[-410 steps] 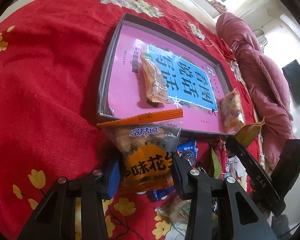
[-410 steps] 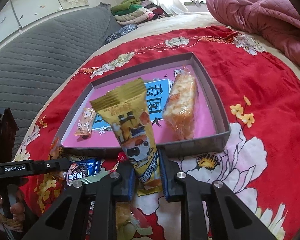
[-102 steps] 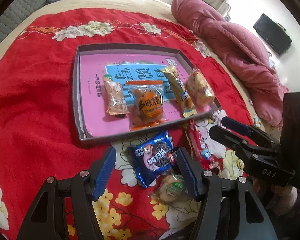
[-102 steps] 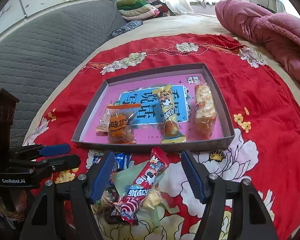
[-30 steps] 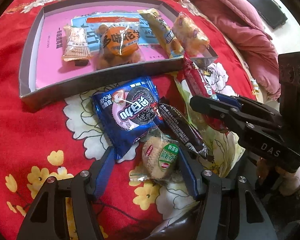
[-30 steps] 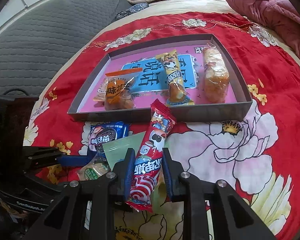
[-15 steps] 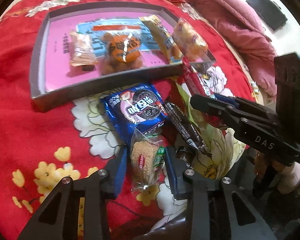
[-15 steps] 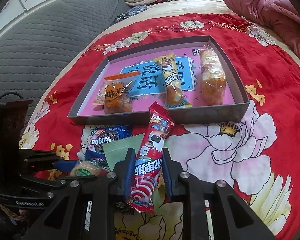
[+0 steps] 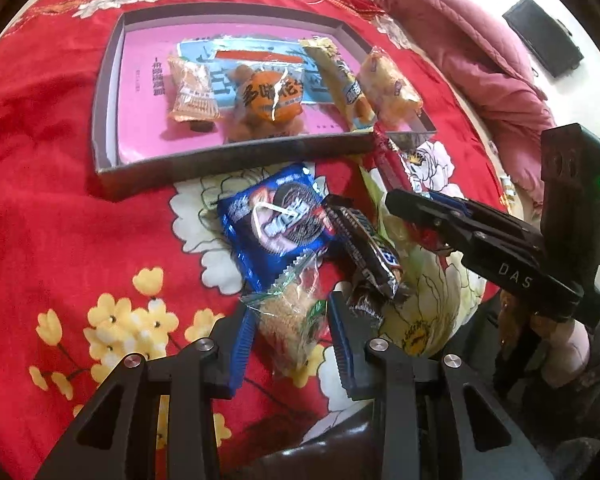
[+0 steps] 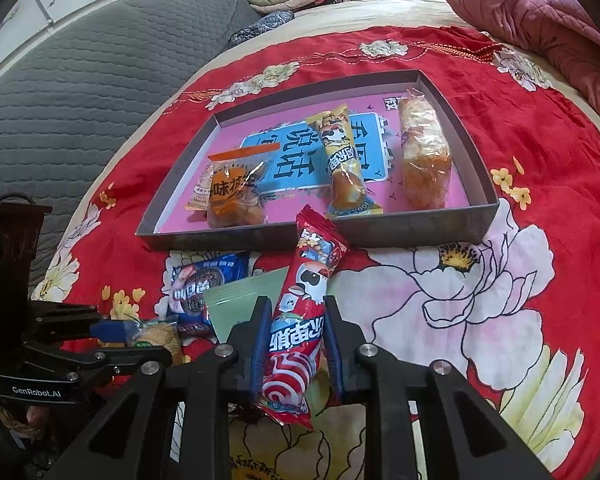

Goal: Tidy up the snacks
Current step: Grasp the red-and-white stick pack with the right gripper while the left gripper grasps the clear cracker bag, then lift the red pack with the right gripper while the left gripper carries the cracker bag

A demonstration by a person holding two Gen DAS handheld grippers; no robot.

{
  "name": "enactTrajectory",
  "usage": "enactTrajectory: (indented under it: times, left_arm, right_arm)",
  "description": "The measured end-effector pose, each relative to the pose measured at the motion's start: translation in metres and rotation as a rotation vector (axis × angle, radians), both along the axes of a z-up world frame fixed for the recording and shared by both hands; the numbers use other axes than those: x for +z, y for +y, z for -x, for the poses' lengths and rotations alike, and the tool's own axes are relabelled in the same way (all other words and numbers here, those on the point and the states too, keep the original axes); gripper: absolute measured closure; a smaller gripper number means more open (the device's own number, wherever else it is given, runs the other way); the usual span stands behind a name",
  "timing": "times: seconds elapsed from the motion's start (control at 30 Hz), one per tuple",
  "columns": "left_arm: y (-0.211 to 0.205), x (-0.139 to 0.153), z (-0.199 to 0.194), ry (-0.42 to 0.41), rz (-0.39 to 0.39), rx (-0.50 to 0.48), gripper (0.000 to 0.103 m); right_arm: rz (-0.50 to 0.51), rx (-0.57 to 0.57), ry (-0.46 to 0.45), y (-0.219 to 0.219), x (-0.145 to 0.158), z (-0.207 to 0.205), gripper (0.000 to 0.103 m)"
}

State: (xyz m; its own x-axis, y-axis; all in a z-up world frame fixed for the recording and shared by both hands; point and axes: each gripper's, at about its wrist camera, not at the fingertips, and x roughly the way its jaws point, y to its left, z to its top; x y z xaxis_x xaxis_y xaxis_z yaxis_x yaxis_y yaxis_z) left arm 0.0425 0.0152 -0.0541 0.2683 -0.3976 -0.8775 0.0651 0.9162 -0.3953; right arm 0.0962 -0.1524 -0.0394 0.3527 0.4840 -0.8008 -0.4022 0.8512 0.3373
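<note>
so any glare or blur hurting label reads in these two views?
Left wrist: white glare streaks across the orange peanut pack and the blue cookie pack, whole frame slightly soft. Right wrist: sharper, the red snack stick reads fine, window top blown out; fisheye bends the tray edges.

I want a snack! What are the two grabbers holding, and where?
Left gripper pinches the clear cracker packet across its middle; right gripper pinches the red snack bar near its lower end.

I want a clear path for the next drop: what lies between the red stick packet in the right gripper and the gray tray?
Nothing lies between. In the right wrist view the red stick packet, clamped in the right gripper, reaches up so its top end overlaps the gray tray's near wall.
</note>
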Motion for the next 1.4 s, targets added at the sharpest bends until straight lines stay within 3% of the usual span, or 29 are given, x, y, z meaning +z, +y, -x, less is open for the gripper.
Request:
enactTrajectory:
  times: [0.2, 0.57, 1.4]
  left_arm:
    - [0.004, 0.002, 0.006, -0.003, -0.012, 0.030, 0.068]
    - [0.010, 0.027, 0.005, -0.108, -0.003, 0.065, 0.070]
    - [0.015, 0.043, -0.005, -0.173, -0.008, 0.135, 0.070]
  right_arm:
    - [-0.009, 0.002, 0.001, -0.001, 0.000, 0.000, 0.077]
    - [-0.013, 0.018, -0.035, 0.000, 0.009, 0.004, 0.078]
    - [-0.096, 0.036, -0.134, 0.000, 0.032, 0.005, 0.078]
